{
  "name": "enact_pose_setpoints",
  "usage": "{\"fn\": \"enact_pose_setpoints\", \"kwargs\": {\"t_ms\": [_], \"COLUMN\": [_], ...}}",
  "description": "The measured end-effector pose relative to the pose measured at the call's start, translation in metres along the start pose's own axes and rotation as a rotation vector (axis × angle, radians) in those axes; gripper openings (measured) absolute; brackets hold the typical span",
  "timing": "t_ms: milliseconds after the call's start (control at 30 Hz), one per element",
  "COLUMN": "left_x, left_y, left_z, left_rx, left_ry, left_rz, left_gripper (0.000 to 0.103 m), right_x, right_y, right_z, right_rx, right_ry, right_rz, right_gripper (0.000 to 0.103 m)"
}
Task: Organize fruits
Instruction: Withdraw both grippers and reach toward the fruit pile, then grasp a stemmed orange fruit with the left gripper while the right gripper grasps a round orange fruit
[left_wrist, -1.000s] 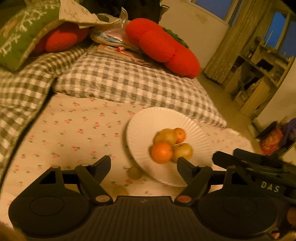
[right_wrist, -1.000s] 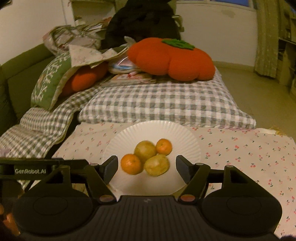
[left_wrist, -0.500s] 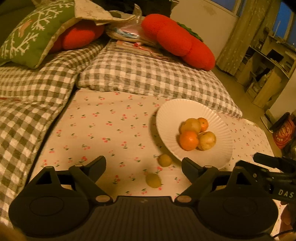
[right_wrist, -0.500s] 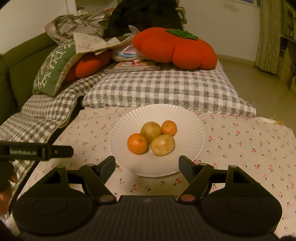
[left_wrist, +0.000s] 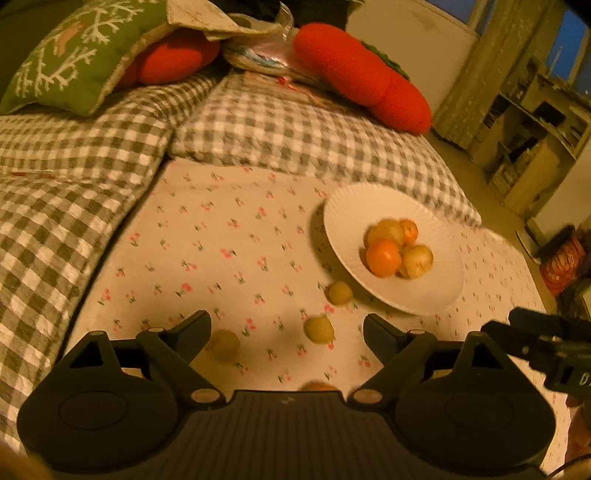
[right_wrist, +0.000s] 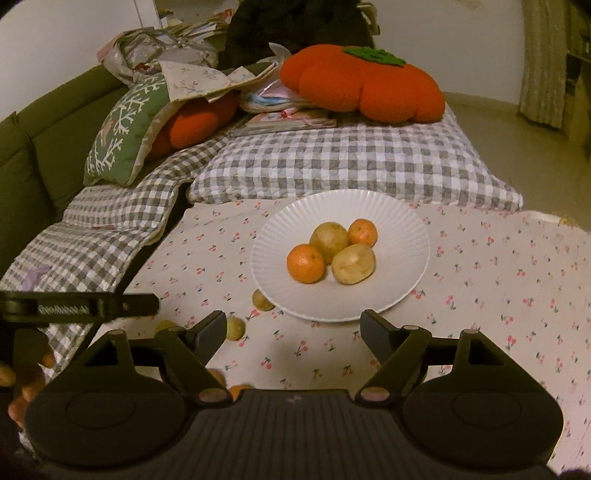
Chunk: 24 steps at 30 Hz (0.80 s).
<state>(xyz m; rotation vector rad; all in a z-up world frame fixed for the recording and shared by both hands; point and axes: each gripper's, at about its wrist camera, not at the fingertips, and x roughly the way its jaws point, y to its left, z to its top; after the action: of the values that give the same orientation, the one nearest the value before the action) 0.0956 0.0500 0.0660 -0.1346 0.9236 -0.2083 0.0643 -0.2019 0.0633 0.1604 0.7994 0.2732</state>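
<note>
The left gripper (left_wrist: 286, 326) hangs over the cherry-print cloth (left_wrist: 207, 243) with its fingers spread wide and nothing between them; they have just been opening. The right gripper (right_wrist: 293, 325) sits lower right of it, its fingers also apart and empty, and they too have just been opening.

Going left to right along the near edge of the cloth, three small yellowish fruits lie loose: one (left_wrist: 224, 343) just beside the left finger (left_wrist: 192, 328), a second (left_wrist: 318, 329) in the gap ahead of the gripper, and a third (left_wrist: 340, 292) just beside the plate's near rim. An orange one (left_wrist: 317, 386) peeks out under the gripper body. To the right stands the white plate (right_wrist: 402, 236), already carrying two oranges and two larger yellow-brown fruits heaped together.

The step in hand looks like gathering a loose fruit onto the plate. The middle fruit is probably the easiest: centre the fingers either side of it, come down until the tips nearly meet the cloth, then close gently. The fruits are round and smooth, so they may roll on the soft, yielding cloth if nudged off-centre. The plate is rigid with a fluted rim and a shallow dish; setting the fruit beside the heap rather than on top should keep it from tumbling out.
</note>
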Motion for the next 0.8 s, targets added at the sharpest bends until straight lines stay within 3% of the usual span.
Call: {"fn": "enact_pose_setpoints", "kwargs": {"t_ms": [233, 500, 800], "left_x": [0.017, 0.021, 0.03], "left_y": [-0.009, -0.022, -0.023], "left_z": [-0.019, -0.032, -0.04], "left_rx": [-0.029, 0.038, 0.034], "left_ry": [0.113, 0.133, 0.162], "left_rz": [-0.066, -0.035, -0.025], "left_gripper": [0.082, 0.082, 0.077], "right_x": [0.003, 0.0, 0.023], "right_y": [0.0, 0.001, -0.006], "right_z": [-0.013, -0.025, -0.041], "right_rx": [0.063, 0.08, 0.169], "right_ry": [0.058, 0.076, 0.178], "right_rz": [0.047, 0.046, 0.062], "right_gripper": [0.081, 0.086, 0.082]}}
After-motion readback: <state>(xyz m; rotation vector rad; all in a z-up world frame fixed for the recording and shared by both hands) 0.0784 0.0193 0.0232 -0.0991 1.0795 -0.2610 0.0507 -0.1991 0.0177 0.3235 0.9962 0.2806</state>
